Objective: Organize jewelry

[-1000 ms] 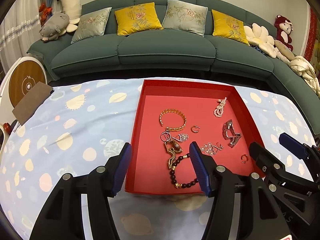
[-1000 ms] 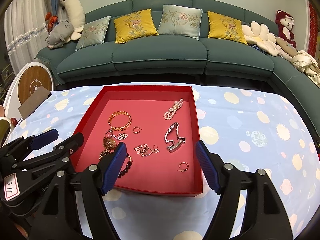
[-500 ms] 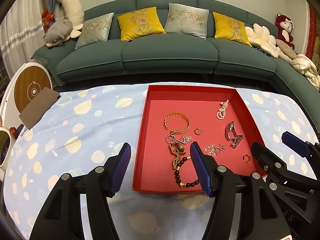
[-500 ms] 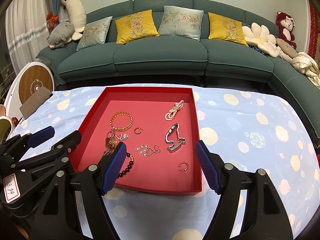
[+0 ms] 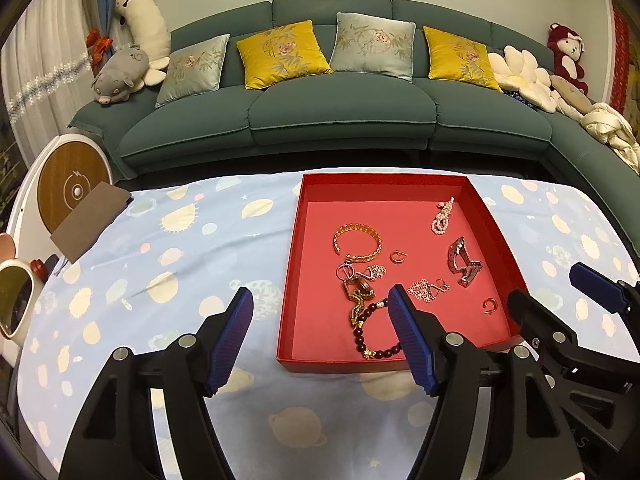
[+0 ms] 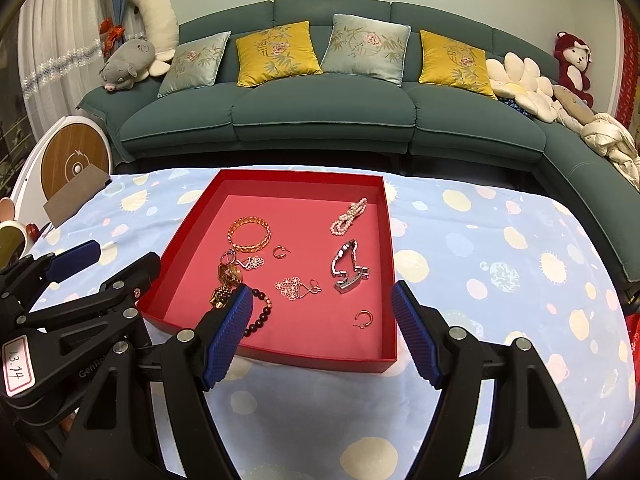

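Observation:
A red tray (image 5: 496,220) (image 6: 186,224) on the table holds jewelry: a gold bangle (image 5: 357,242) (image 6: 249,234), a pearl bracelet (image 5: 442,221) (image 6: 349,218), a silver watch (image 5: 462,262) (image 6: 348,268), a dark bead bracelet (image 5: 366,334) (image 6: 262,314), a flower necklace (image 5: 426,290) (image 6: 294,288), two small hoop earrings (image 5: 490,305) (image 6: 363,317) and a tangle of gold and silver pieces (image 5: 358,280) (image 6: 232,270). My left gripper (image 5: 320,334) is open and empty, near the tray's front left corner. My right gripper (image 6: 322,330) is open and empty, above the tray's front edge.
The table is covered by a light blue cloth with planet prints (image 5: 160,264). A teal sofa with cushions (image 5: 340,92) stands behind it. A round white and wood device (image 5: 72,190) and a brown card (image 5: 90,216) are at the far left.
Both grippers have drawn back and up from the tray, so it looks smaller and further off. Both stay open. The jewelry has not moved.

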The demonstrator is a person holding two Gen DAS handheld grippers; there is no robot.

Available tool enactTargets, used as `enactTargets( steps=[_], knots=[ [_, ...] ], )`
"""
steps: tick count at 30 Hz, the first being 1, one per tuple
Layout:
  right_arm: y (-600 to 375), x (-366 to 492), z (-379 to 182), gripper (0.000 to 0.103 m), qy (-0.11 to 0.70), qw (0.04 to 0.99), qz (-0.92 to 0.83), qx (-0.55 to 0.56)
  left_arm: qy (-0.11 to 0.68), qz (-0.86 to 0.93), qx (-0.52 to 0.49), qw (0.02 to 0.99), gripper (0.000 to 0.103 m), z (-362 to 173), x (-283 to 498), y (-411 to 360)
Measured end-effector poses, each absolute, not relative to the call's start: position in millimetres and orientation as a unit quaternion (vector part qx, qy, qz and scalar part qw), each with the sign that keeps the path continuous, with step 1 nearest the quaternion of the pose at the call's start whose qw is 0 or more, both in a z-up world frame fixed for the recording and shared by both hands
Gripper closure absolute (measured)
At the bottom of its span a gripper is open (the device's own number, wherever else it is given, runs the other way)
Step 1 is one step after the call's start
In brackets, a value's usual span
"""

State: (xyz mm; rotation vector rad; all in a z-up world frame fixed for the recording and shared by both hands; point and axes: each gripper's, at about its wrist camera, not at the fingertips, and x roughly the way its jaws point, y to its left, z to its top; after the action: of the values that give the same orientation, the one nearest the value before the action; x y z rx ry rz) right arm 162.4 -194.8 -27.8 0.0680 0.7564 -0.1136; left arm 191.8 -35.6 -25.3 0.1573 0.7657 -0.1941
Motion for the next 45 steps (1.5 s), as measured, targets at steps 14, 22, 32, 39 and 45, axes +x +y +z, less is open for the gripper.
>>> enactTargets(
  steps=[14, 22, 32, 39, 45],
  knots=[
    [-200.5, 137.1, -27.9, 0.034, 0.372, 0.925, -0.07, 0.016, 0.369, -0.1, 0.092, 0.92, 0.03, -30.1, 169.6, -47.3],
    [-211.3, 131.8, -33.0, 0.034, 0.381, 0.921, -0.074, 0.038, 0.369, -0.094, 0.086, 0.921, 0.028, -33.5, 164.4, -51.7],
    [-215.1, 127.9, -35.0, 0.034, 0.383, 0.92, -0.075, 0.039, 0.378, -0.092, 0.07, 0.919, 0.027, -35.8, 160.9, -51.6],
    [-214.0, 124.2, -34.4, 0.034, 0.377, 0.922, -0.077, 0.042, 0.378, -0.09, 0.067, 0.919, 0.027, -34.7, 158.3, -49.8],
    [-213.9, 122.4, -37.0, 0.034, 0.38, 0.921, -0.077, 0.047, 0.384, -0.086, 0.075, 0.916, 0.027, -35.5, 157.3, -50.3]
  ],
)
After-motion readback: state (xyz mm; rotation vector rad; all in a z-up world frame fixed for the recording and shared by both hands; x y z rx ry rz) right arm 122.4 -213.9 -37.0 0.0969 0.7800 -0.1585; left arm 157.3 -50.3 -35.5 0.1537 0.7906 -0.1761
